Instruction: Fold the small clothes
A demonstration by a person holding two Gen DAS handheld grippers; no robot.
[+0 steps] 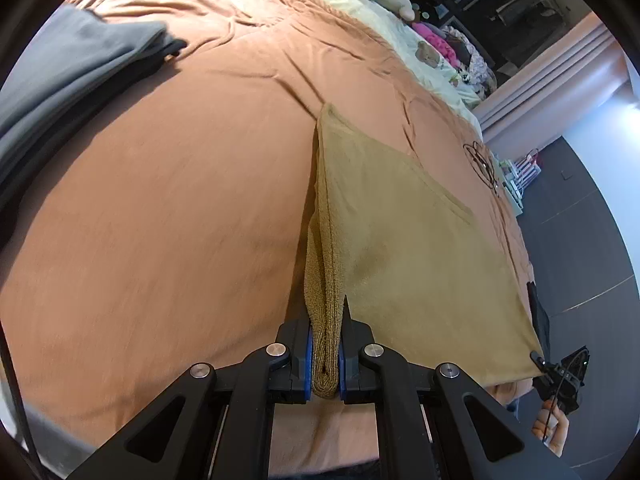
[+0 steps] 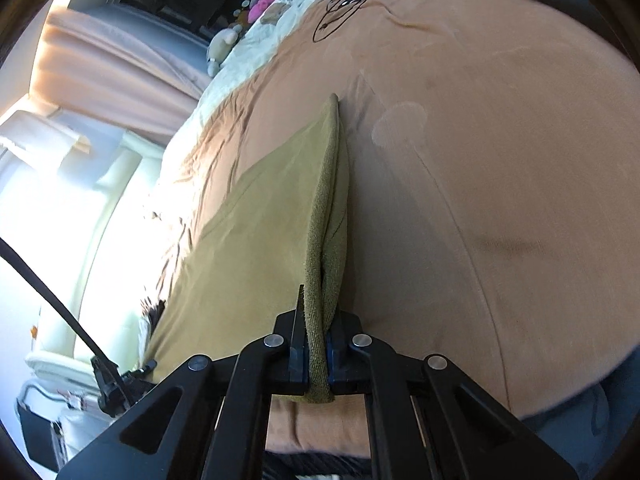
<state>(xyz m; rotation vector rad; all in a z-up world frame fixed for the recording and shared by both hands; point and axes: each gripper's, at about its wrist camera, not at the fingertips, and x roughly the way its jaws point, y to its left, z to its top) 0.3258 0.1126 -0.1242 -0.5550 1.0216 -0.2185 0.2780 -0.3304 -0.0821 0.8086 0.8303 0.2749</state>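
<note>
Here, left wrist view: left gripper (image 1: 325,360) clenched on the folded edge of the cloth (image 1: 404,240), tan, doubled between the blue pads (image 1: 307,362). The cloth spreads rightward over the orange bedspread (image 1: 160,208); its far corner tapers to a point, its right edge runs to the right gripper (image 1: 560,372) at the bed's side. Broad bare bedspread lies left; grey clothes (image 1: 68,80) sit well apart, upper left. Right wrist view: right gripper (image 2: 318,354) clamped on the cloth's (image 2: 256,240) rolled edge; cloth fans left toward the bed edge. Open bedspread (image 2: 500,180) right; a black cable (image 2: 344,4) lies far off.
</note>
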